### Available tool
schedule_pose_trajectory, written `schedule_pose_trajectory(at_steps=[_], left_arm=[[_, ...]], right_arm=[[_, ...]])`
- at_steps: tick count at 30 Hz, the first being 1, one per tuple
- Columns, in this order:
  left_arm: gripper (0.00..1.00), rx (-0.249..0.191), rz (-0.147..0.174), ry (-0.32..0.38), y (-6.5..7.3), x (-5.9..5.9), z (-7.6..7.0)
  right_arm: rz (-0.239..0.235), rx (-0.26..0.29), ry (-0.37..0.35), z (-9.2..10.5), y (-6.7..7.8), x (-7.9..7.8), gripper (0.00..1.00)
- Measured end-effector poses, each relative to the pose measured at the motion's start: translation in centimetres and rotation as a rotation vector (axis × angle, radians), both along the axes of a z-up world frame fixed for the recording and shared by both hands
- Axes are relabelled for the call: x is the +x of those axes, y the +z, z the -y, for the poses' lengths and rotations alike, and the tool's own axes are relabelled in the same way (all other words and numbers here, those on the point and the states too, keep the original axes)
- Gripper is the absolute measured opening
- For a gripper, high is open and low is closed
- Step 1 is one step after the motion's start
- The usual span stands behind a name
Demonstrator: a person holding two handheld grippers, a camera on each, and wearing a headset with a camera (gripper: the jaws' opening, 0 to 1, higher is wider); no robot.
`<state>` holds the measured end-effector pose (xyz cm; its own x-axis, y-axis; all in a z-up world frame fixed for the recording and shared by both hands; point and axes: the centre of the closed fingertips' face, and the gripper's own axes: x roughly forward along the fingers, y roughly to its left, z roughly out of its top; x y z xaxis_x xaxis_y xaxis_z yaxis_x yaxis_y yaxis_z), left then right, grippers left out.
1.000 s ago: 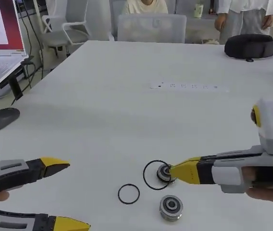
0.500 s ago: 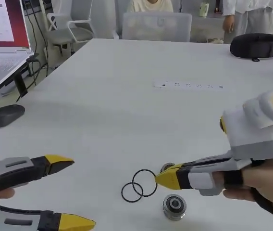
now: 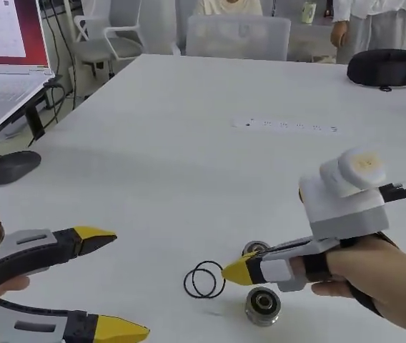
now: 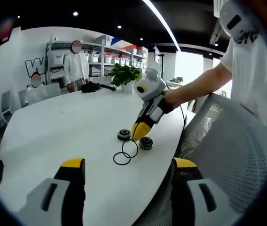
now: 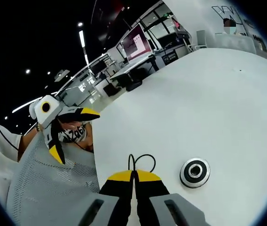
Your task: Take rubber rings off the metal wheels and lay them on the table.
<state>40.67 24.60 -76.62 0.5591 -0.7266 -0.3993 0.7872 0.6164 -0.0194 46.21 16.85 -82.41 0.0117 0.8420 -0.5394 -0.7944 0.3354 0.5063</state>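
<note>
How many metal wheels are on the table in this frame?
2. The near wheel lies on the table on the near side of the right tongs, which are shut on a rubber ring; the far wheel sits behind them, partly hidden.

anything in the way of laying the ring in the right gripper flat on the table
Partly. The held ring, pinched in the right gripper, overlaps the loose ring already lying on the table, so it would likely land across it. Nothing else visible is in the way.

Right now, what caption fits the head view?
Right tongs shut on a rubber ring beside two metal wheels.
</note>
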Motion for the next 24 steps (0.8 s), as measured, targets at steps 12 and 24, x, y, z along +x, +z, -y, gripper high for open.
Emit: schedule_pose_trajectory(at_steps=[12, 24], left_arm=[[0.72, -0.004, -0.008, 0.007, -0.3, 0.0, -0.1], [0.71, 0.003, -0.011, 0.017, -0.4, 0.1, -0.4]], right_arm=[[-0.015, -0.057, -0.042, 0.4, -2.0, 1.1, 0.0], [-0.024, -0.09, -0.081, 0.8, -3.1, 1.6, 0.0]])
